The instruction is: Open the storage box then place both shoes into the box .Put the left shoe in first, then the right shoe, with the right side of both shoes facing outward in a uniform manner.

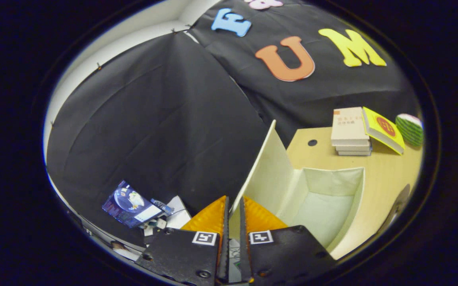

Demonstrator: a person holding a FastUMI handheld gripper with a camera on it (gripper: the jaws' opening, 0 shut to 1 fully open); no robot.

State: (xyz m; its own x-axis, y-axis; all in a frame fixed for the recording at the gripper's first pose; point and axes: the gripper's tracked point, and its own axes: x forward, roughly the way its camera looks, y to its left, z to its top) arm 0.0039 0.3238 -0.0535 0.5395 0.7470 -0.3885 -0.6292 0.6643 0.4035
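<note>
While gripper (233,206) pinches raised box lid (266,167), storage box (324,198) open; book (349,126) print illegible.

Cloth-walled booth (153,131), books (350,131) on table (384,174)

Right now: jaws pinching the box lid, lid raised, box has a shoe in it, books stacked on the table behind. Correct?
One error: the box is empty, no shoe inside, per the gripper view. The rest holds: the gripper has its jaws pinching the lid, the lid is raised, and books are stacked on the table behind.
</note>
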